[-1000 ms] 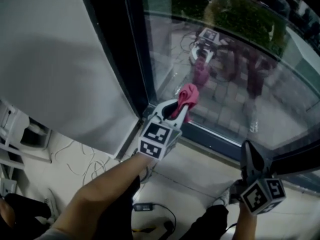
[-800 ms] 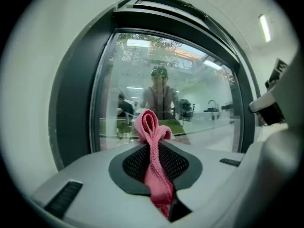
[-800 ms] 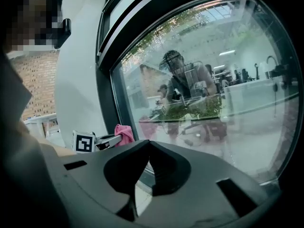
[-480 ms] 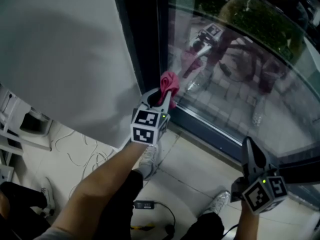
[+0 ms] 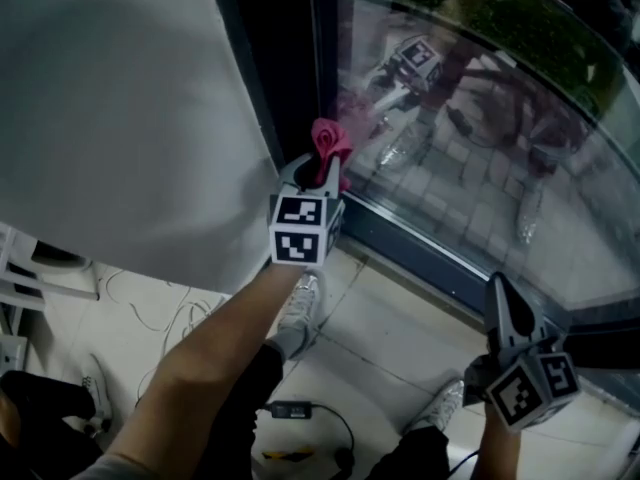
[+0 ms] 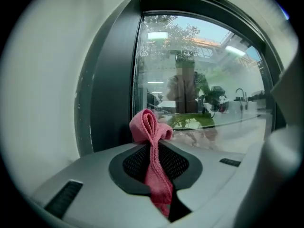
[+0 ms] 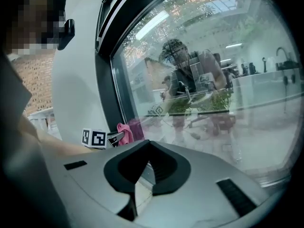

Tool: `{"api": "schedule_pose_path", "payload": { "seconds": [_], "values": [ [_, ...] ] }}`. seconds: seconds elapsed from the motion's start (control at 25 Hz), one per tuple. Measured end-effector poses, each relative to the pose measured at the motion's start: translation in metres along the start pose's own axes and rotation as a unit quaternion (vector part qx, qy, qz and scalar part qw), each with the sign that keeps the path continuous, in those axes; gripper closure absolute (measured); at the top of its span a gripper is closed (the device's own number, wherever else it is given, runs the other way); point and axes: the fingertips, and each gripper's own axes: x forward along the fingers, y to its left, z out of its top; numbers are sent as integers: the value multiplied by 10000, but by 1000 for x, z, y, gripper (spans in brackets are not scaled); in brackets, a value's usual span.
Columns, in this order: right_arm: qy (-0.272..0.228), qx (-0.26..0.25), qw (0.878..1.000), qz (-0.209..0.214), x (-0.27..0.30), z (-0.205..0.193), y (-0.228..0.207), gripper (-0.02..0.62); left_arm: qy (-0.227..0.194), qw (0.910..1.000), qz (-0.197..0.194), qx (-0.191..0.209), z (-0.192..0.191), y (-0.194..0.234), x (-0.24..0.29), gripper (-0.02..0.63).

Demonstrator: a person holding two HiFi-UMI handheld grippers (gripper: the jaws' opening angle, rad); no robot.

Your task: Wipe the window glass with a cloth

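In the head view the pink cloth (image 5: 330,144) sticks out of my left gripper (image 5: 322,173), which is shut on it. The cloth's bunched end lies against the window glass (image 5: 480,148) at its lower left corner, beside the dark upright frame (image 5: 285,68). The left gripper view shows the cloth (image 6: 149,127) pinched between the jaws of the left gripper (image 6: 153,144), with the glass (image 6: 204,80) just ahead. My right gripper (image 5: 498,293) hangs low at the right, away from the glass, shut and empty. From the right gripper (image 7: 147,146) view the cloth (image 7: 126,131) is small at the left.
A white wall panel (image 5: 120,118) fills the left. The dark bottom frame (image 5: 440,268) runs under the glass. On the tiled floor lie thin cables (image 5: 160,313) and a black adapter (image 5: 295,409). The person's shoes (image 5: 298,303) stand below the left arm. White furniture (image 5: 20,288) sits at the left edge.
My left gripper has carried the cloth leftward along the bottom of the glass, up to the upright frame. The right gripper has stayed low and shut.
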Motion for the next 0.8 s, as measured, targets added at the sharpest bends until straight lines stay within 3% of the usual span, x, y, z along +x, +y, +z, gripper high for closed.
{"api": "schedule_pose_path", "payload": {
  "seconds": [0.28,0.52,0.8],
  "values": [
    [194,3,9996,-214,1,-10,-9,588,-83,9994,-310,112,-1,-17,18,554],
    [44,91,9998,-171,-9,-11,-17,588,-37,9984,-539,192,-3,-36,19,555],
    [100,67,9990,-421,-28,-6,-27,588,-19,9958,-875,284,-4,-75,17,555]
  ]
}}
